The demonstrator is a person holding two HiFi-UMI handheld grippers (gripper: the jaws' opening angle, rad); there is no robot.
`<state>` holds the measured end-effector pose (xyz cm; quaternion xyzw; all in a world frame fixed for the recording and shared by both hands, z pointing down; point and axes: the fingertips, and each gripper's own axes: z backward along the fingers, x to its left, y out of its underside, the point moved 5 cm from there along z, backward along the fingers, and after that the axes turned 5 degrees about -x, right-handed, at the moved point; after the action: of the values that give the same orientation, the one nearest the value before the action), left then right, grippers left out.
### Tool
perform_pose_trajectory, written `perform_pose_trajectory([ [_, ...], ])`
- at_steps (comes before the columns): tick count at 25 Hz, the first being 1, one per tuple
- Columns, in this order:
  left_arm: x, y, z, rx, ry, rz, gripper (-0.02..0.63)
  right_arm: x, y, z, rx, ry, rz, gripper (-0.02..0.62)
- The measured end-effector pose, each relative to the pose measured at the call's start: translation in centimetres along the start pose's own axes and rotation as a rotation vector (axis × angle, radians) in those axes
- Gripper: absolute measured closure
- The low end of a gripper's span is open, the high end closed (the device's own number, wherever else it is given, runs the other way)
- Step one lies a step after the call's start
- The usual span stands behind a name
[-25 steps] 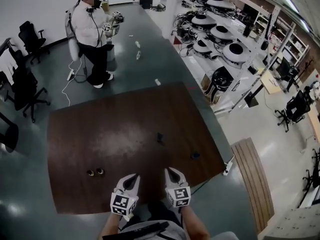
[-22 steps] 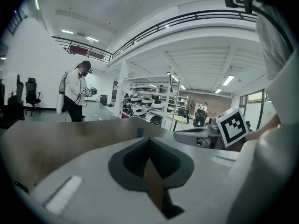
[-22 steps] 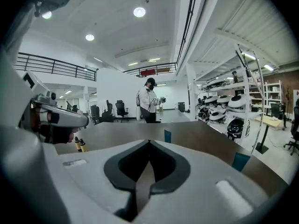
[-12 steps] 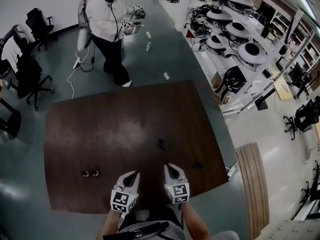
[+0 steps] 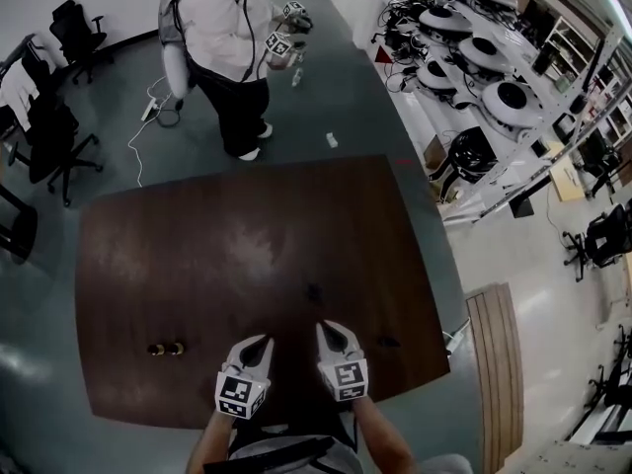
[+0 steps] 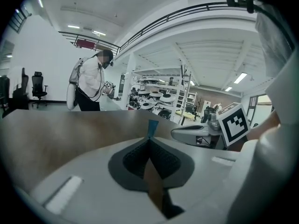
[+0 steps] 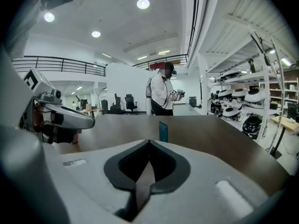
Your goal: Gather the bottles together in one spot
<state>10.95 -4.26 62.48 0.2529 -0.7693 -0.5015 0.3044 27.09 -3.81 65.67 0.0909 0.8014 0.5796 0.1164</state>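
Gathering has not begun: left tongs [image 5: 263,343] and right tongs [image 5: 324,329], both clenched and empty, hover over the bench's [image 5: 197,245] near edge, with one bottle [image 5: 314,290] just ahead, a pair [image 5: 165,348] well to the left and a likely fourth [image 5: 387,342] at right. Next, I judge, one set must spread and reach the middle bottle. No labels are legible; only square markers on the cubes [image 5: 242,395] show.

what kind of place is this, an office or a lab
Probably a robotics lab or workshop: metal shelves stacked with round white machines, swivel chairs by the wall, and a big brown table on open grey floor.
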Motion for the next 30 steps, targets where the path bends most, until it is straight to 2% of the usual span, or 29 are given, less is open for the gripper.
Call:
perform_pose_trajectory([
  [4,0.6,0.3,-0.4,0.014,0.000,0.009,0.604,-0.1,0.2,-0.9,0.009,-0.009,0.007,0.594],
  [11,0.8,0.5,-0.8,0.034,0.000,0.020,0.606,-1.7,0.0,-2.1,-0.014,0.026,-0.011,0.588],
  [12,0.8,0.5,-0.8,0.035,0.000,0.022,0.604,-1.8,0.1,-2.4,-0.013,0.025,-0.012,0.546],
  [17,1.2,0.8,-0.8,0.040,-0.009,0.027,0.606,-2.3,0.7,-4.0,-0.001,0.024,0.000,0.501],
  [30,1.9,1.1,-0.4,0.049,-0.051,0.041,0.606,-3.1,1.2,-6.9,0.016,0.000,0.005,0.449],
])
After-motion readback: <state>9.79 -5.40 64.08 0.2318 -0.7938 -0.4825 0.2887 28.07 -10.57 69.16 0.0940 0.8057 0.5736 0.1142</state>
